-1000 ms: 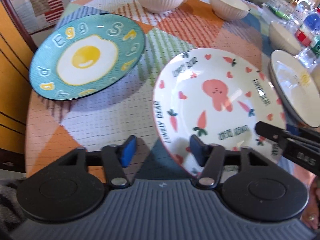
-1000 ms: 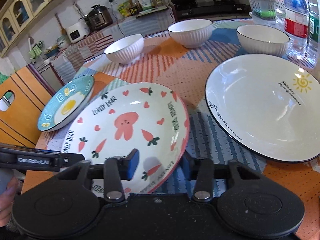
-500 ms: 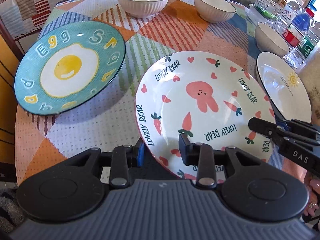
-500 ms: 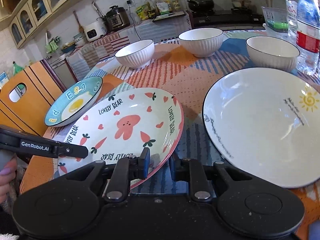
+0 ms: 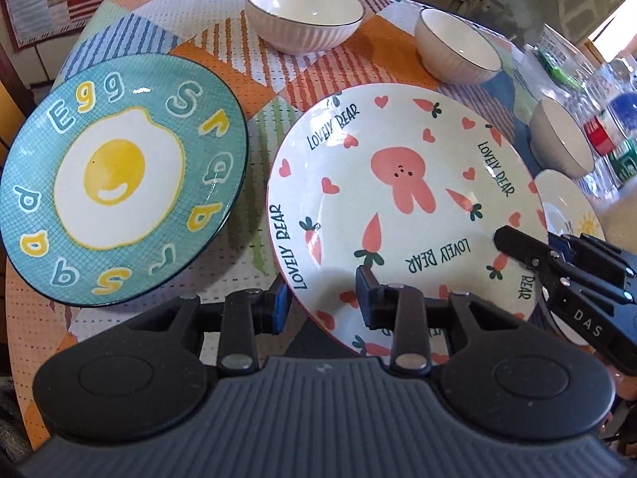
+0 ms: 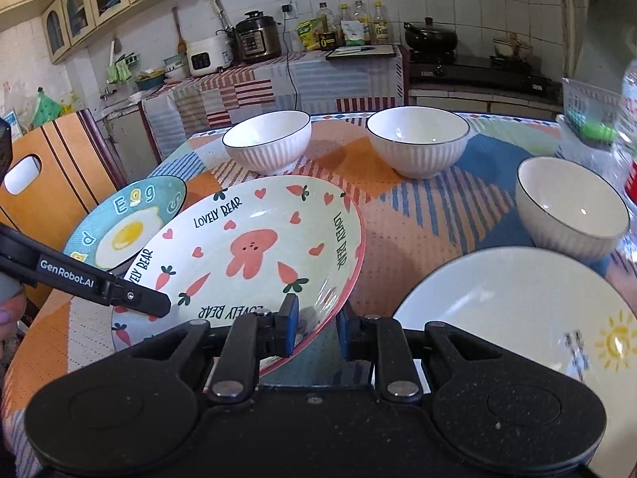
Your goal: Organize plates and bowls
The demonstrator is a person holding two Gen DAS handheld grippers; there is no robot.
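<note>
Both claws pinch the rabbit plate (image 5: 402,199) at its near rim. We see the left gripper (image 5: 322,302) with one blue pad under the rim and the other pad on the plate's upper face, jaws narrowed onto the rim. The right gripper (image 6: 314,330) takes the same plate at another part of the rim, one pad on the glazed inside, the other beneath. We note both sets of jaws have just been closing, with the rim between them. In the left wrist view the plate appears tilted and raised above the tablecloth (image 5: 247,63).

Rabbit plate: round, shallow, glossy ceramic, cream face, thin pink edge, printed with a pink rabbit, carrots, hearts and "LOVELY BEAR" lettering.

Egg plate (image 5: 119,179): round, teal with a fine crosshatch pattern, fried-egg picture in the middle, raised-looking letters round the border. It lies just beside the rabbit plate, on the left in the left wrist view.

White plate (image 6: 529,342): round, smooth, plain glaze with a small yellow sun drawing, on the other side of the rabbit plate.

Three bowls: far bowl (image 6: 266,141), middle bowl (image 6: 418,139), right bowl (image 6: 569,207). All white, ribbed outside, smooth inside, dark thin rim line. Each stands upright and apart, beyond the plates.

Tablecloth: woven-looking patchwork of orange, blue, green stripes and dotted white panels.
</note>
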